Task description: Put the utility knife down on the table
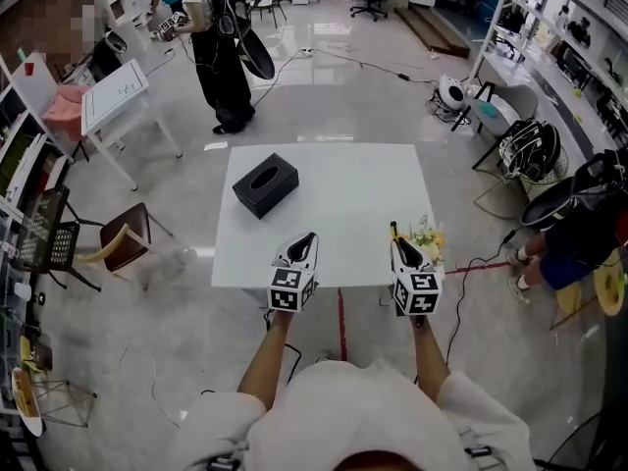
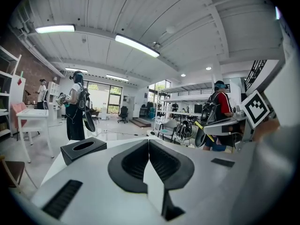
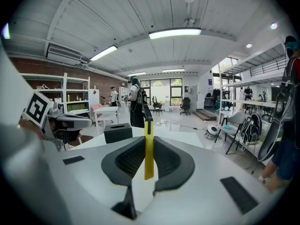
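Observation:
The yellow utility knife (image 3: pixel 148 149) stands upright between the jaws of my right gripper (image 3: pixel 148 140), which is shut on it. In the head view the right gripper (image 1: pixel 400 247) hangs over the near right edge of the white table (image 1: pixel 343 214), and the knife's tip (image 1: pixel 394 230) pokes out ahead of it. My left gripper (image 1: pixel 303 246) is level with it over the near edge, a little left of centre. Its jaws (image 2: pixel 149 143) are shut with nothing between them.
A black tissue box (image 1: pixel 265 184) lies on the table's far left part. A small bunch of pale flowers (image 1: pixel 430 237) sits at the near right edge by the right gripper. A person in black (image 1: pixel 222 57) stands beyond the table. Left are a white desk (image 1: pixel 116 92) and a chair (image 1: pixel 124 237).

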The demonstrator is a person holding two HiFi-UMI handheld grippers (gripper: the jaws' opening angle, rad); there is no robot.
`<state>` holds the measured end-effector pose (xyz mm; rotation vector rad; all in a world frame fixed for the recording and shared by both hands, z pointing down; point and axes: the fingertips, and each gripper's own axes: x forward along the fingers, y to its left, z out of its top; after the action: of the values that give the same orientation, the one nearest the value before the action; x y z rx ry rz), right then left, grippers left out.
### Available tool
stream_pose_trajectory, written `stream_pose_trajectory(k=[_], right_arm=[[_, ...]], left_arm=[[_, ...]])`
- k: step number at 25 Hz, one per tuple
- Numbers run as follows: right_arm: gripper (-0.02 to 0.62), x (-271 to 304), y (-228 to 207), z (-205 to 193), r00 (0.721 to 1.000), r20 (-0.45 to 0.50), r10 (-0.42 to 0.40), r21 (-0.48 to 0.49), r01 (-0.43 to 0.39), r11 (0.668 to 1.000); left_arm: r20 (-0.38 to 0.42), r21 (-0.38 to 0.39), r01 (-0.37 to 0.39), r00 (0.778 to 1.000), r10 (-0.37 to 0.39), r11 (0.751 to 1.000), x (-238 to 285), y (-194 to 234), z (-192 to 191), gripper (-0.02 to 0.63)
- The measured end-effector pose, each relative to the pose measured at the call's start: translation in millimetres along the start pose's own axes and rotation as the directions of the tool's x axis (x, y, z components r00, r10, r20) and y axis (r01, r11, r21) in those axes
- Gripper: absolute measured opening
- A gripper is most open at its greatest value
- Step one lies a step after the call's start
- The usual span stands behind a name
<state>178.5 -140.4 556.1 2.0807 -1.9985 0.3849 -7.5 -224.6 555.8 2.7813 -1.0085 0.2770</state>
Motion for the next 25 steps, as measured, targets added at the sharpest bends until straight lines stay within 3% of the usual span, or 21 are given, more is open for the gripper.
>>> stream_pose_trajectory(k=[10, 25], right_arm=[[0.072, 35.2, 5.2, 4.4, 1.000, -0.015, 0.002, 0.000, -0.002, 1.000], [0.072, 125.7, -12.3, 24.0, 0.994, -0.026, 0.109, 0.001, -0.109, 0.994]], left_arm=[[-0.016, -0.007, 0.022, 1.000, -0.022, 1.000, 27.0, 22.8, -1.6, 0.020], [-0.052, -0.010, -0.080, 0.995, 0.079, 0.997, 84.1, 67.6, 5.7, 0.020]])
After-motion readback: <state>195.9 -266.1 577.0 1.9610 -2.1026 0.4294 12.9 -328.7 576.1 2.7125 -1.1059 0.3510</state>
